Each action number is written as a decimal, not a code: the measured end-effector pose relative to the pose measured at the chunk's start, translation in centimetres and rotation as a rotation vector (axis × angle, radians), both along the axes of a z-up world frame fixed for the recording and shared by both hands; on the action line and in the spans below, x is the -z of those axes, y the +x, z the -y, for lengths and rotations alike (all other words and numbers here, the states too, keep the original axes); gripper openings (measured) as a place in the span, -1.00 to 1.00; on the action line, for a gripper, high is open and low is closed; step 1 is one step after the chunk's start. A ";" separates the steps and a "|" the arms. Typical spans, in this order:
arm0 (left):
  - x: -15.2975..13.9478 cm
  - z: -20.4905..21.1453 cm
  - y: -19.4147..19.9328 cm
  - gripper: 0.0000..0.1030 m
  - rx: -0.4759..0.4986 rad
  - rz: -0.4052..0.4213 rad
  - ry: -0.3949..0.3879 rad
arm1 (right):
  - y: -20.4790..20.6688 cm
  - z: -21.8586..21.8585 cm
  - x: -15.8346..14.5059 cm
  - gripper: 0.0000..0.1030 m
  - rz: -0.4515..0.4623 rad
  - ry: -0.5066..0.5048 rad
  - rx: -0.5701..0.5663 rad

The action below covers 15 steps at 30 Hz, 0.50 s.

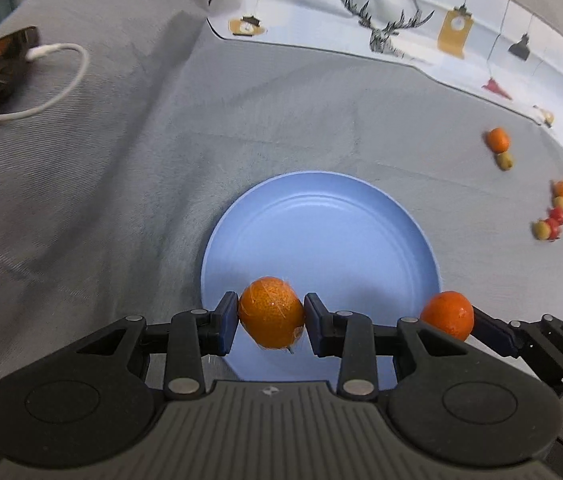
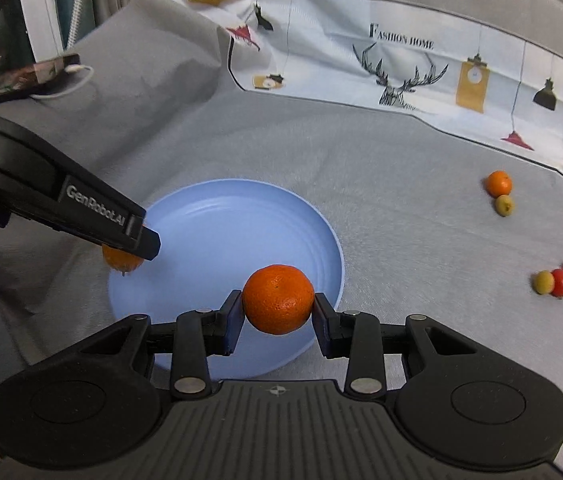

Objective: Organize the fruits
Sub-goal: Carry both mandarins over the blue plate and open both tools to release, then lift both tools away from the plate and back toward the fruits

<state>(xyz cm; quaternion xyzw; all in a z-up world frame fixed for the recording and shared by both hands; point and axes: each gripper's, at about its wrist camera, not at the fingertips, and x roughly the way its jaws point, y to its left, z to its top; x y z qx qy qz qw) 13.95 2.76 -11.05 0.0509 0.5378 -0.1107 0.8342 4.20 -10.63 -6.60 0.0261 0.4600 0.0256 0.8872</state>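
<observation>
My left gripper (image 1: 271,322) is shut on an orange mandarin (image 1: 271,312), held over the near edge of the blue plate (image 1: 321,224). My right gripper (image 2: 277,314) is shut on a second mandarin (image 2: 278,299), which hangs over the plate's (image 2: 217,224) near right rim. In the left wrist view the right gripper's mandarin (image 1: 447,314) shows at the plate's right edge. In the right wrist view the left gripper (image 2: 121,254) reaches in from the left, its mandarin (image 2: 119,261) mostly hidden under the finger. The plate holds nothing else.
Loose fruit lies on the grey cloth to the right: a mandarin (image 2: 499,183) with a green fruit (image 2: 504,205), and a row of orange, green and red small fruits (image 2: 561,276). A printed cloth (image 2: 401,60) covers the back. A dark device with a white cable (image 1: 57,80) sits at far left.
</observation>
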 end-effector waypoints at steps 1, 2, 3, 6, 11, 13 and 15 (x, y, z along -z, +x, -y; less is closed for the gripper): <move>0.4 0.2 0.5 -0.23 -0.002 -0.006 0.011 | 0.4 0.1 0.4 -0.25 -0.004 0.001 -0.004; 0.6 0.2 0.8 -0.23 -0.003 -0.009 0.014 | 0.7 0.2 0.6 -0.25 -0.005 0.000 -0.008; 0.9 0.3 1.2 -0.23 -0.001 -0.011 0.016 | 1.1 0.3 0.9 -0.25 -0.006 0.001 -0.011; 1.0 0.4 2.1 0.39 -0.003 -0.002 0.034 | 2.2 0.6 1.3 -0.22 0.003 0.012 -0.031; -1.6 -0.1 1.7 0.99 -0.041 0.065 0.038 | 2.5 1.3 0.0 0.66 0.037 -0.015 -0.020; -2.8 -0.3 1.2 0.99 -0.038 0.024 0.027 | 1.9 1.7 -0.9 0.72 0.041 -0.019 -0.012; -4.2 -0.4 0.6 0.99 -0.031 -0.014 0.004 | 0.6 2.2 -2.1 0.78 0.036 -0.017 0.011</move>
